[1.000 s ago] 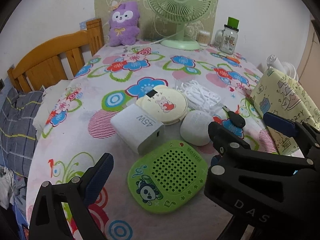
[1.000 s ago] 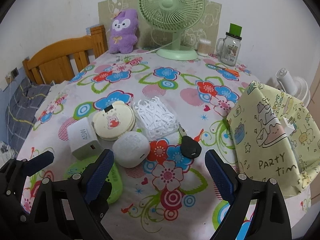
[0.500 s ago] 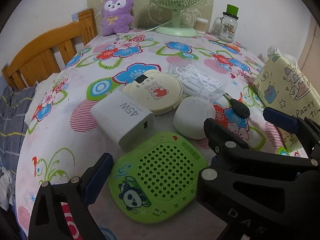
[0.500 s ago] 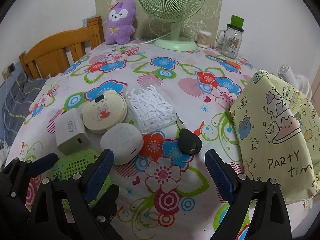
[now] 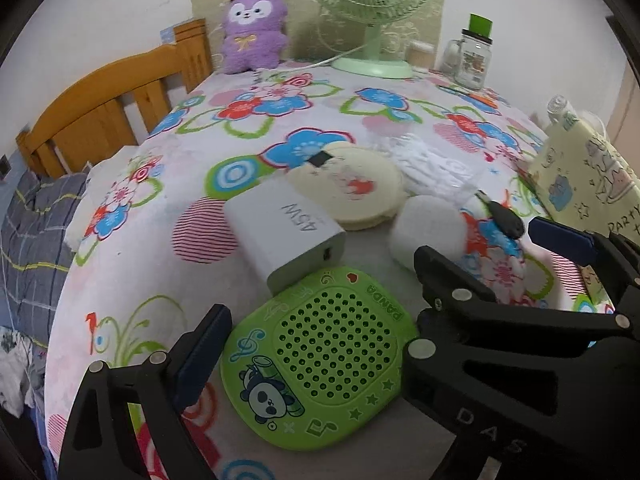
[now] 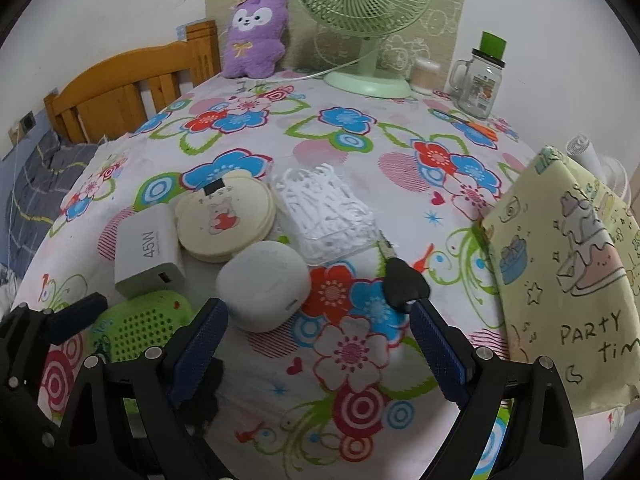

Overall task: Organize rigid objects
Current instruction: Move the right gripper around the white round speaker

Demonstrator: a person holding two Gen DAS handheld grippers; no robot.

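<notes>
The left gripper (image 5: 320,344) hangs over the flat green perforated panda speaker (image 5: 320,364) on the flower-patterned table (image 6: 360,152), its fingers closing around the speaker but not yet pressing on it. The right gripper (image 6: 320,344) hovers with fingers apart and empty, between the white rounded pebble-shaped case (image 6: 264,284) and the black car key (image 6: 404,286). The white block charger marked 45W (image 5: 288,228) touches the speaker's far edge, so a skewed pinch could likely nudge it, or the thin speaker could slip out flat.
</notes>
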